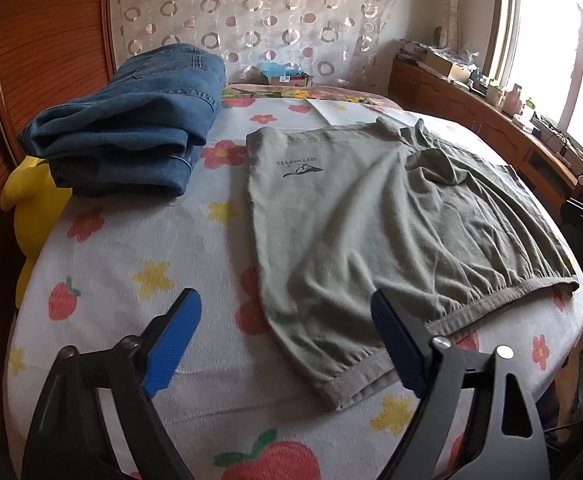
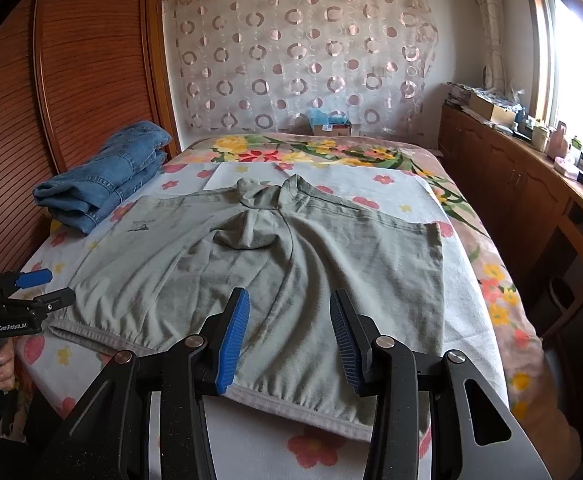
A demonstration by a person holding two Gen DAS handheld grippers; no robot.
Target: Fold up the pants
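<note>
Both grippers, left gripper [image 1: 285, 340] and right gripper [image 2: 289, 340], spread, empty, above waistband [image 2: 291, 404] of green pants [image 2: 291, 260]; I risk pinching sheet [image 1: 131, 240] underneath.

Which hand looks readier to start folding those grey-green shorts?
Probably the left. The open left gripper straddles the waistband corner of the shorts; the open right gripper hovers mid-waistband, a poorer spot for folding sideways.
</note>
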